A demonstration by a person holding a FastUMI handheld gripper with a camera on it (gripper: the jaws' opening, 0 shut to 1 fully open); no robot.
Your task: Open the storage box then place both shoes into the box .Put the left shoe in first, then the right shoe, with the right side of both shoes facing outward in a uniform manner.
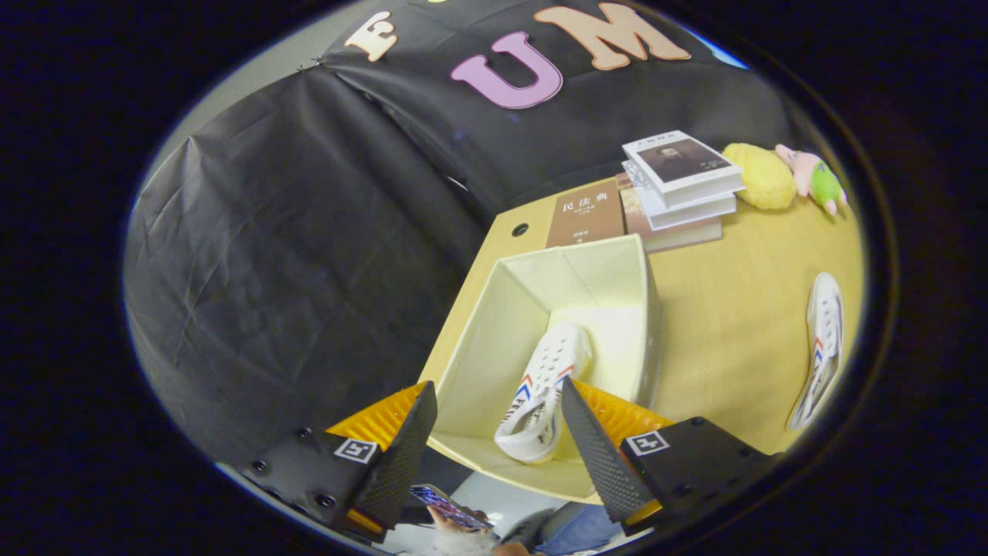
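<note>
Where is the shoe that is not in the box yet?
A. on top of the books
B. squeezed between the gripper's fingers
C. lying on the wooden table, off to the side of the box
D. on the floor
C: the second shoe lies on the wooden table beside the box, while the open gripper holds nothing.

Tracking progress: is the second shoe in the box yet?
Out: it lies on the table, right of the box. Second shoe; gripper open.
</note>
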